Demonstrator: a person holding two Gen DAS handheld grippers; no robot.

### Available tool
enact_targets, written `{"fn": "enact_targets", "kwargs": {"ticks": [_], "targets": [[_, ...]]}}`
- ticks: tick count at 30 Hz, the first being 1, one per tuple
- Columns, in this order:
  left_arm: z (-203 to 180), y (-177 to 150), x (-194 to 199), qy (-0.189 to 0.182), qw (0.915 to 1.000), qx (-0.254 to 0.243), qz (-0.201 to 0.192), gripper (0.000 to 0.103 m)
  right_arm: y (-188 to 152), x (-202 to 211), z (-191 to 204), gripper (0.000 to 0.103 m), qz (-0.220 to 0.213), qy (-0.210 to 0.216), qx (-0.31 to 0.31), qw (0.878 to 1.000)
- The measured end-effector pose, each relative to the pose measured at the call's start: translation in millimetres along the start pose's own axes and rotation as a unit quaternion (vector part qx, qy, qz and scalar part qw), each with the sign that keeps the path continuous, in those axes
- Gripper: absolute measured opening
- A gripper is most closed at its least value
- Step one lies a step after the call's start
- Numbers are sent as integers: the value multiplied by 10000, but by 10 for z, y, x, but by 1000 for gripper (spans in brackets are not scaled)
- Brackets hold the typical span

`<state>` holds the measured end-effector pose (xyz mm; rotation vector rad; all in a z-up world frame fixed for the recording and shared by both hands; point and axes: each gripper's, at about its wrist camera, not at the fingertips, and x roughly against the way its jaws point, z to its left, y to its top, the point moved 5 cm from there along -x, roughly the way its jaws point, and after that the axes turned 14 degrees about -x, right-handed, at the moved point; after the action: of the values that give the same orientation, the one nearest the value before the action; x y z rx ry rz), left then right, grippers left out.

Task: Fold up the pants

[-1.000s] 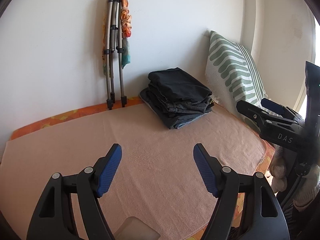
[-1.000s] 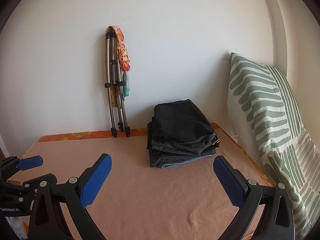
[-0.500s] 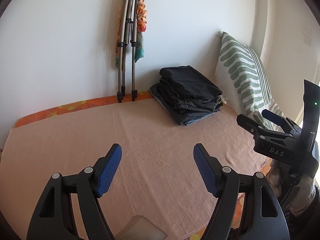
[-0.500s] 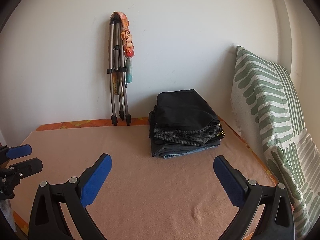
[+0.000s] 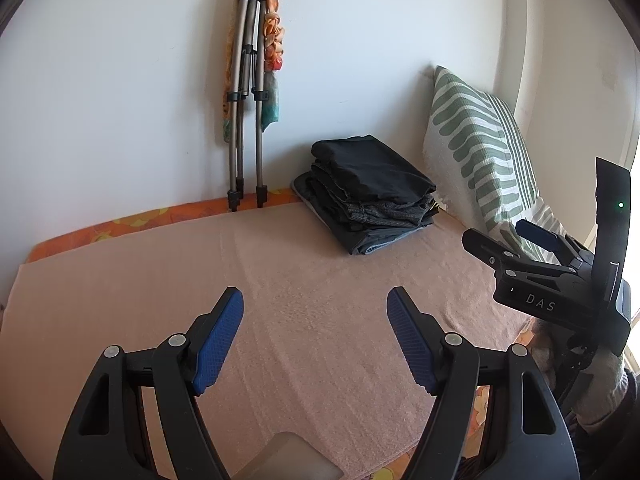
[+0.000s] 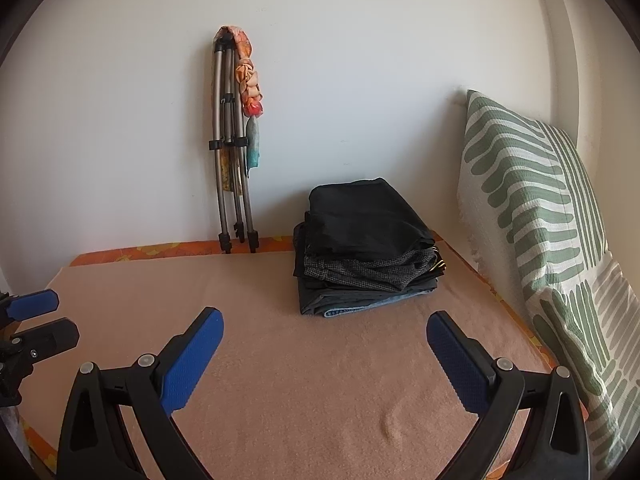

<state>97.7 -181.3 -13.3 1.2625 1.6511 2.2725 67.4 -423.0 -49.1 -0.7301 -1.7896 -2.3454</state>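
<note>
A stack of folded dark pants (image 5: 368, 196) sits at the far right of a bed covered with a pink towel (image 5: 280, 288); it also shows in the right wrist view (image 6: 368, 240). My left gripper (image 5: 315, 320) is open and empty, held above the near part of the towel. My right gripper (image 6: 324, 340) is open and empty, in front of the stack and apart from it. The right gripper also shows at the right edge of the left wrist view (image 5: 516, 240). The left gripper shows at the left edge of the right wrist view (image 6: 36, 316).
A folded metal tripod with a cloth tied on it (image 5: 248, 92) leans on the white wall behind the bed. A green-striped white pillow (image 6: 536, 208) stands along the right side. An orange patterned sheet (image 6: 160, 250) shows at the bed's edges.
Both grippers have drawn back and shifted slightly; the stack now sits a bit further left and lower in both views. Both stay open and empty.
</note>
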Motion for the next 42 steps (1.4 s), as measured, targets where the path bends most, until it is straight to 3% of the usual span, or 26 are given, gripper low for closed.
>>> {"fn": "enact_targets", "kwargs": {"ticks": [42], "targets": [[-62,4,-1,2,10000,-37,8,74,-50,24,46,103,31,25,-1,10000]]}}
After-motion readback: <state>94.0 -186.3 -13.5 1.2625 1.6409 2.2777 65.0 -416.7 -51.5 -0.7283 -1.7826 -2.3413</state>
